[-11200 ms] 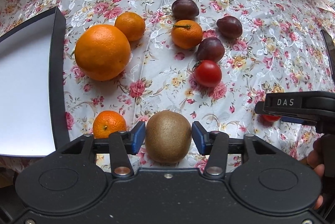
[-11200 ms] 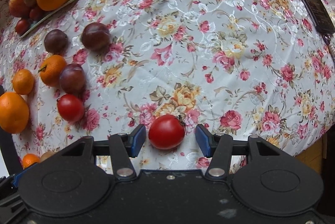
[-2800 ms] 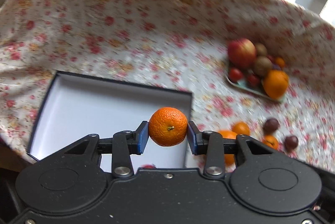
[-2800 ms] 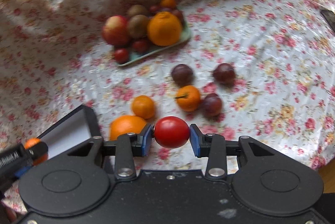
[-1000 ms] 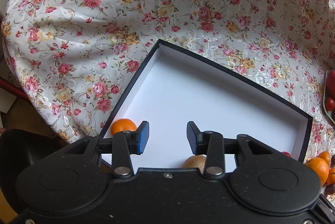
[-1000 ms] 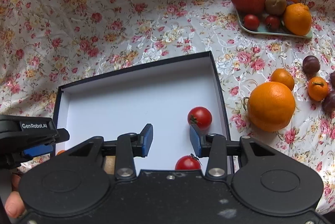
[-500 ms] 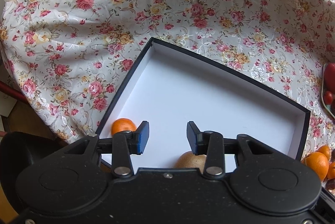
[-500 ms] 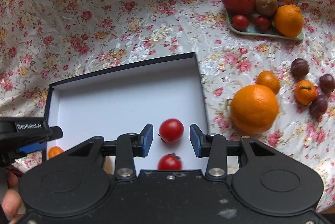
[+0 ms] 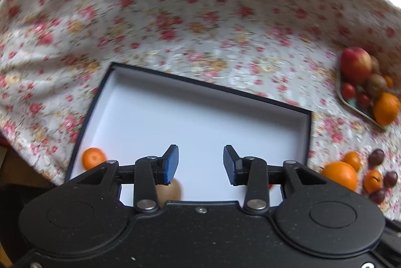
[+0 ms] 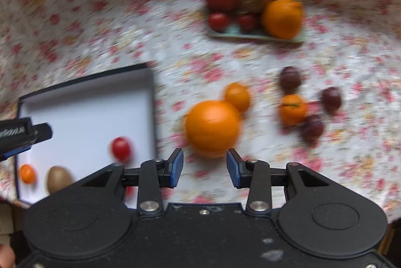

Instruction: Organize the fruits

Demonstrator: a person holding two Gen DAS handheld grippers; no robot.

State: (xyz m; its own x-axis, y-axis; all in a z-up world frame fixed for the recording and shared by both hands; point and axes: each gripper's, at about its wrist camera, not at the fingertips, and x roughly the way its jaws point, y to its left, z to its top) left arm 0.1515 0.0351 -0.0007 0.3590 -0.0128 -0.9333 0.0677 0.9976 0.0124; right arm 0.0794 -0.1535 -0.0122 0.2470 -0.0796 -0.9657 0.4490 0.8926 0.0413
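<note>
Both views are smeared with motion blur, unlike the sharp pictures half a second earlier, and both cameras have swung. The right gripper (image 10: 204,167), its blue-padded jaws spread with nothing between them, no longer frames the red tomato (image 10: 121,148) in the shallow black-walled box with a white floor (image 10: 82,105); its gap now lines up with the large round orange (image 10: 212,128) lying on the flowered tablecloth (image 10: 100,25) just right of the box. The left gripper (image 9: 201,164) hangs over the box floor with its jaws also apart and empty, and its view has tilted to take in the far green tray (image 9: 351,102) heaped with a red apple (image 9: 356,65), brown kiwis, tomatoes and an orange, which was only a sliver at the frame edge before. Inside the box lie a small orange mandarin (image 9: 93,158) in the near left corner, a brown fuzzy kiwi (image 10: 59,179) beside it, the tomato, and a second red fruit mostly hidden behind the right gripper's arm. Loose on the cloth, near the big orange, are two smaller mandarins (image 10: 237,96) and three dark purple plums (image 10: 290,79). The white lettering on the left gripper's side, legible as "GenRobot.AI" earlier, is now too blurred to read.
</note>
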